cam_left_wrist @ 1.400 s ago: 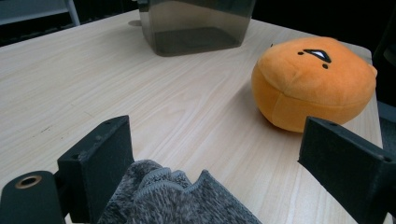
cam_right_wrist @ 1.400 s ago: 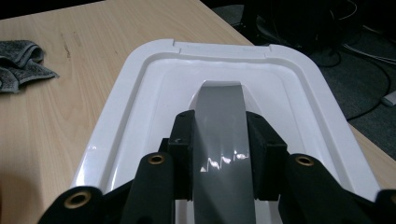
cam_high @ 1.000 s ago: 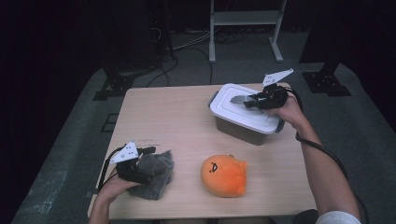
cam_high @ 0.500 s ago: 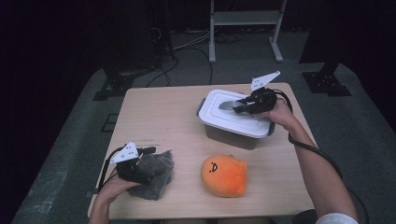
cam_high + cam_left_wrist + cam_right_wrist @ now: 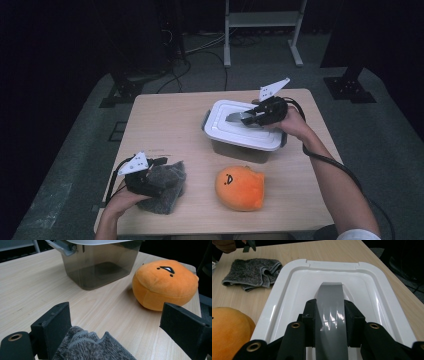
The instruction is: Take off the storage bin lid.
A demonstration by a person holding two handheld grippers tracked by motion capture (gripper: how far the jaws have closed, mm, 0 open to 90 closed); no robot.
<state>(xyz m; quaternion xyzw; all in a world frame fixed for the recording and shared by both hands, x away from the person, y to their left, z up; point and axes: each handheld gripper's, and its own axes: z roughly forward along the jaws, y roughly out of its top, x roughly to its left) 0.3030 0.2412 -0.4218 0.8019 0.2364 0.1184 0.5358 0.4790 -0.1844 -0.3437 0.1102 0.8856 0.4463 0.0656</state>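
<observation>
Table (image 5: pixel 165 125): light wood. Lidded container (image 5: pixel 245 134) sits right of centre, white lid (image 5: pixel 372 290) on smoky clear walls (image 5: pixel 100 267). Right gripper (image 5: pixel 247 118) comes in from 3 o'clock, jaws clamped on the lid's grey handle (image 5: pixel 329 302). Orange plush (image 5: pixel 241 187) at 6 o'clock from the container, just beside it, face up. Grey cloth (image 5: pixel 165 187) at 9 o'clock from the plush, near the front-left corner. Left gripper (image 5: pixel 120 327) rests at the cloth, jaws spread wide, cloth lying by one jaw, not squeezed.
</observation>
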